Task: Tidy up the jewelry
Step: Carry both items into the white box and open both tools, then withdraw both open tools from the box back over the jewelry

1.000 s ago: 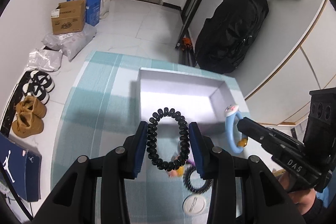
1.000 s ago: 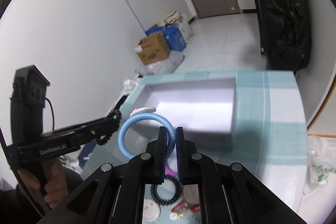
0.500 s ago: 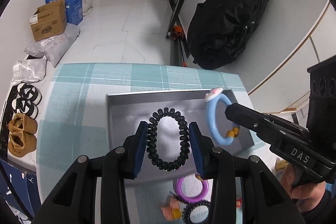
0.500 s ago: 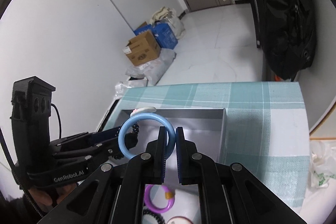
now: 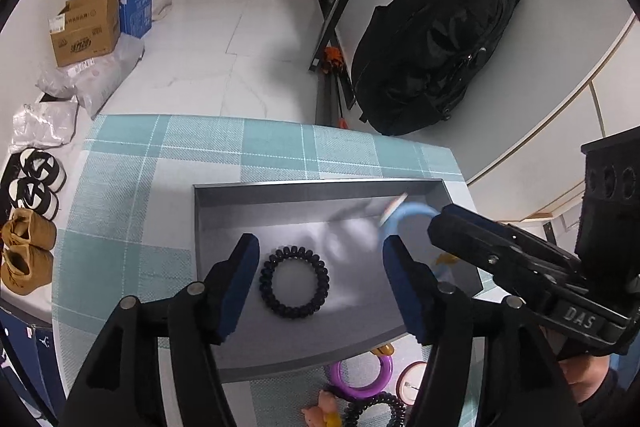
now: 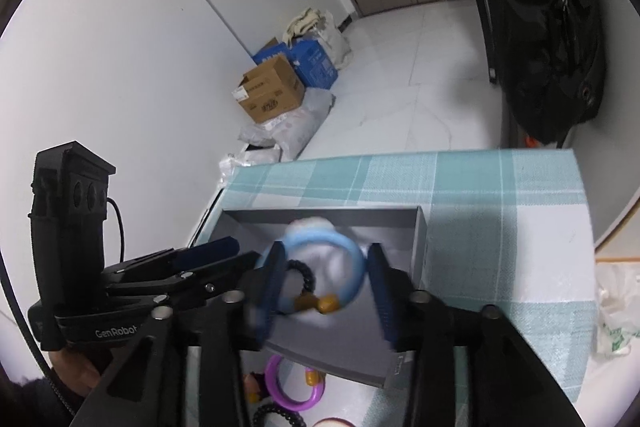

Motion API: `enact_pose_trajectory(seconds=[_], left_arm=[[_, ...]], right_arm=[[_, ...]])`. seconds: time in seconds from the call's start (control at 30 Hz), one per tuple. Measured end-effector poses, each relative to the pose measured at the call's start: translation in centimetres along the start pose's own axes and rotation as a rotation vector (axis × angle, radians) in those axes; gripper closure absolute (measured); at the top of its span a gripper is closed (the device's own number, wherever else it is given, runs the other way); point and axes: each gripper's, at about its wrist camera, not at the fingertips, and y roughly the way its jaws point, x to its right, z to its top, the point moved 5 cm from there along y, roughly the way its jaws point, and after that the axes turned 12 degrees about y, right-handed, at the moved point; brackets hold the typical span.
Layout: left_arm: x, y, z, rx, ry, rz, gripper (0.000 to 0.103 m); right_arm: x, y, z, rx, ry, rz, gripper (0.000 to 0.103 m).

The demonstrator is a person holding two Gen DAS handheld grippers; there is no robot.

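Observation:
A grey tray (image 5: 312,193) sits on the teal checked tablecloth (image 5: 132,187). A black coil hair tie (image 5: 294,281) lies flat on the tray floor. My left gripper (image 5: 320,239) hangs over it, jaws opening, pads clear of the tie. A light blue ring (image 6: 324,265) with amber beads shows blurred between the fingers of my right gripper (image 6: 325,247), whose jaws are opening too. The pads do not press on it. In the left wrist view that blue ring (image 5: 404,217) hangs at the tip of the right gripper (image 5: 444,223), over the tray's right end.
On the cloth in front of the tray lie a purple ring (image 5: 362,379), another black coil tie (image 5: 372,407), a small pink figure (image 5: 320,411) and a white round lid (image 5: 412,383). A black bag (image 5: 432,39) leans on the wall beyond the table.
Both grippers went from shut to open. The black coil tie dropped from the left jaws onto the tray floor. The blue ring has come loose from the right jaws.

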Motion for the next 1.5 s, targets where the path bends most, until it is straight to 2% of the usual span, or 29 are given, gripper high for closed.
enact_pose_trajectory(seconds=[0.27, 0.4, 0.53, 0.73, 0.9, 1.07, 1.33, 1.5], left_arm=[[-0.1, -0.6, -0.2, 0.012, 0.013, 0.054, 0.042], [-0.1, -1.6, -0.3, 0.054, 0.019, 0.076, 0.042], [-0.1, -2.8, -1.1, 0.101, 0.03, 0.114, 0.042], [0.7, -4.7, -2.6, 0.144, 0.056, 0.167, 0.042], [2.2, -5.7, -4.4, 0.136, 0.081, 0.164, 0.042], [3.4, -6.2, -7.9, 0.088, 0.05, 0.139, 0.041], [5.9, -5.9, -11.1, 0.012, 0.072, 0.116, 0.04], [7.0, -4.8, -12.1, -0.05, 0.109, 0.107, 0.04]], right_arm=[[0.3, -0.8, 0.0, 0.022, 0.023, 0.026, 0.054], [0.0, -1.6, 0.2, 0.058, 0.021, 0.042, 0.045], [-0.1, -2.4, 0.0, 0.085, 0.017, 0.052, 0.042], [0.2, -4.7, -1.0, 0.142, 0.021, 0.042, 0.028], [-0.7, -6.5, -2.5, 0.187, -0.027, 0.019, 0.019], [-1.3, -7.8, -4.5, 0.186, -0.094, 0.004, 0.017], [0.4, -8.4, -8.5, 0.096, -0.044, -0.041, 0.015], [0.8, -8.2, -11.0, 0.039, -0.081, -0.102, 0.015]])
